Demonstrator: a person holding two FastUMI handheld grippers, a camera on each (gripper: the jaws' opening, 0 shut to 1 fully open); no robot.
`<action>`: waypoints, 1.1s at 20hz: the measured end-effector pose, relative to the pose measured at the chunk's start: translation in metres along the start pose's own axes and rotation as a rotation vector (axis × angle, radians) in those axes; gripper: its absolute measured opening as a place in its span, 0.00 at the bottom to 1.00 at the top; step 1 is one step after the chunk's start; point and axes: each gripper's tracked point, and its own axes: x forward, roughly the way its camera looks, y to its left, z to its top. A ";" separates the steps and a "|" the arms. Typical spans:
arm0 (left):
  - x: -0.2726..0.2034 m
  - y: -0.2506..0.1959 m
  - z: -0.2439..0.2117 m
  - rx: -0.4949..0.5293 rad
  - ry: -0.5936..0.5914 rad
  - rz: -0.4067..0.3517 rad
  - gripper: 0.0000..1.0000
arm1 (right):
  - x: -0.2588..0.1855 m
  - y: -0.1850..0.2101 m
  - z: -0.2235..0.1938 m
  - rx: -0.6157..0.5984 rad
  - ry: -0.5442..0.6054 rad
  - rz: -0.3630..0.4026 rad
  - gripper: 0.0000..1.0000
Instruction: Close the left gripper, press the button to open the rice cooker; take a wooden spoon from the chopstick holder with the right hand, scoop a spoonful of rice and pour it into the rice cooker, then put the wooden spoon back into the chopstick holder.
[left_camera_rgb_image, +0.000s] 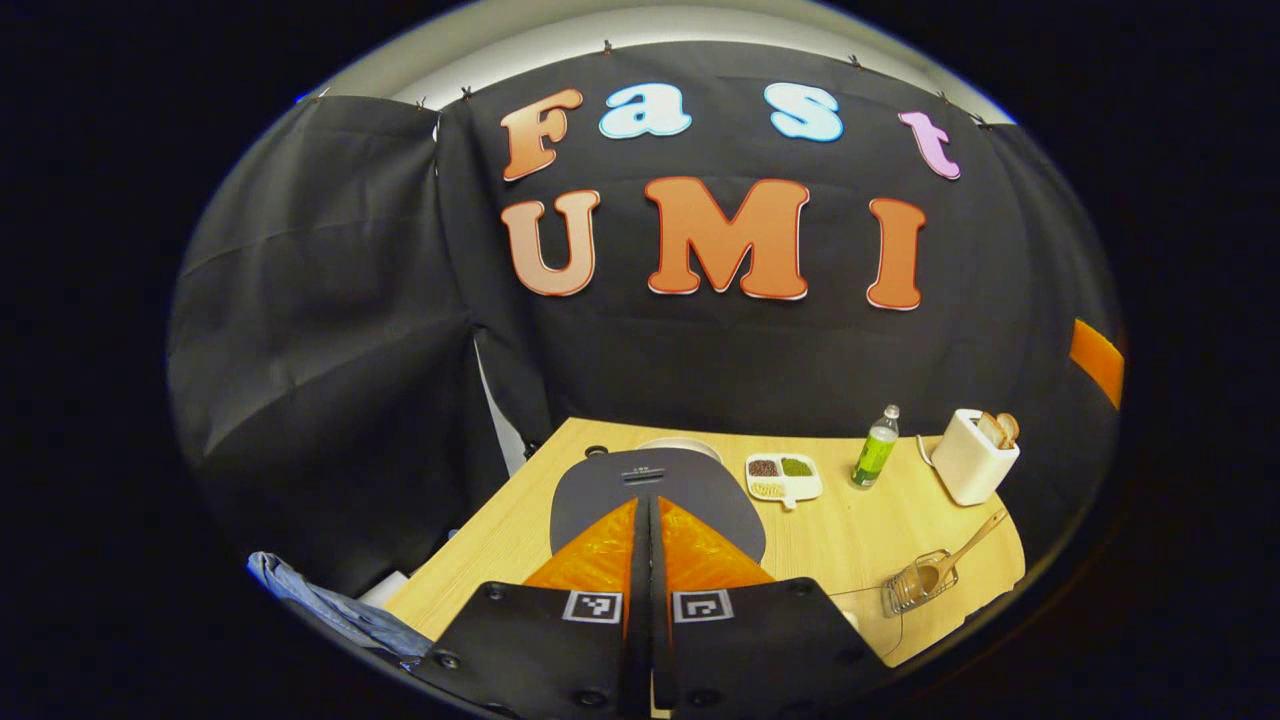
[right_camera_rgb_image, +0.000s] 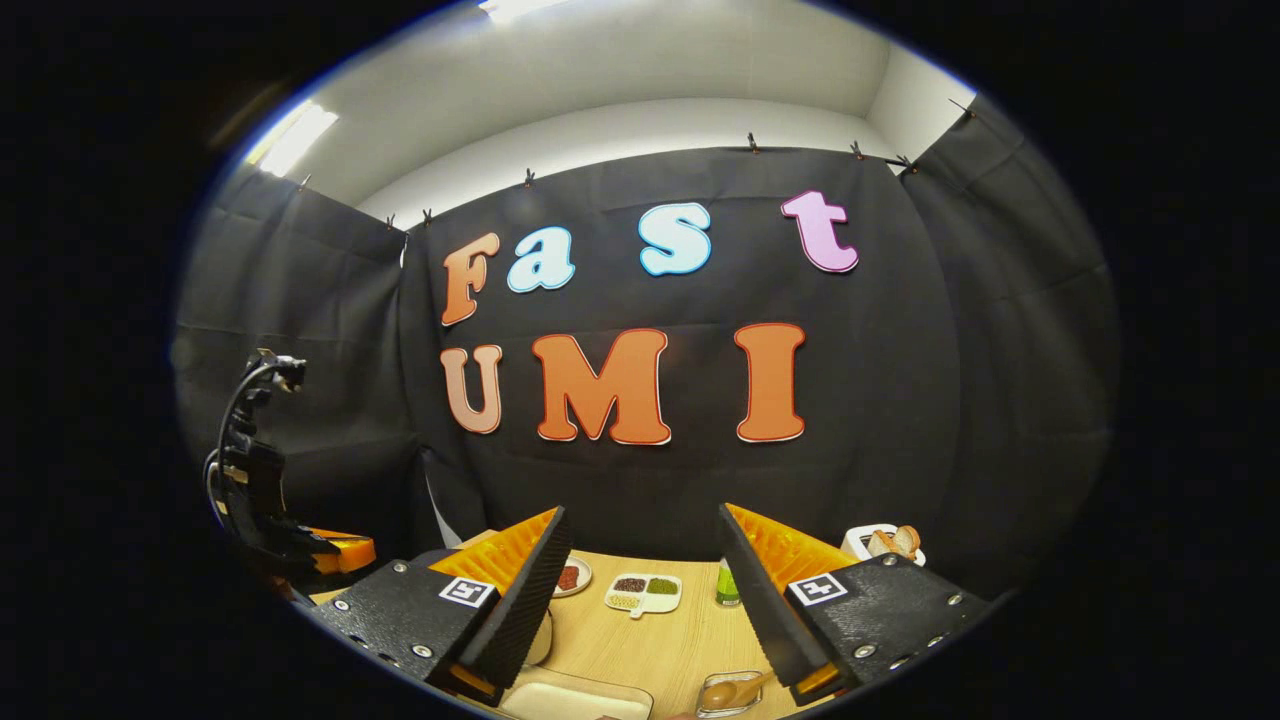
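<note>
In the left gripper view my left gripper (left_camera_rgb_image: 649, 505) is shut with nothing between its fingers, its tips just above the dark grey rice cooker lid (left_camera_rgb_image: 605, 490). The lid's button slot (left_camera_rgb_image: 643, 476) lies right ahead of the tips. A wooden spoon (left_camera_rgb_image: 967, 548) leans in a clear chopstick holder (left_camera_rgb_image: 915, 584) at the table's right front. In the right gripper view my right gripper (right_camera_rgb_image: 645, 535) stands wide open and empty above the table, the spoon (right_camera_rgb_image: 728, 691) and the holder (right_camera_rgb_image: 727, 697) low between its fingers. The left gripper (right_camera_rgb_image: 335, 552) appears at far left.
A white divided dish of grains (left_camera_rgb_image: 783, 477) sits mid-table, a green bottle (left_camera_rgb_image: 876, 449) beside it, and a white toaster with bread (left_camera_rgb_image: 972, 457) at the right. Blue cloth (left_camera_rgb_image: 330, 605) hangs off the wooden table's left front. A pale tray (right_camera_rgb_image: 575, 700) lies near the right gripper.
</note>
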 end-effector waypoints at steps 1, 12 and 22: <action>0.004 0.000 -0.002 -0.005 0.020 0.002 0.05 | 0.001 -0.001 -0.001 -0.003 0.002 -0.001 0.91; 0.051 0.004 -0.052 -0.153 0.428 -0.089 0.05 | 0.006 -0.030 -0.020 -0.026 0.032 -0.054 0.92; 0.084 -0.027 -0.094 -0.332 0.702 -0.142 0.00 | 0.012 -0.049 -0.043 -0.035 0.088 -0.082 0.92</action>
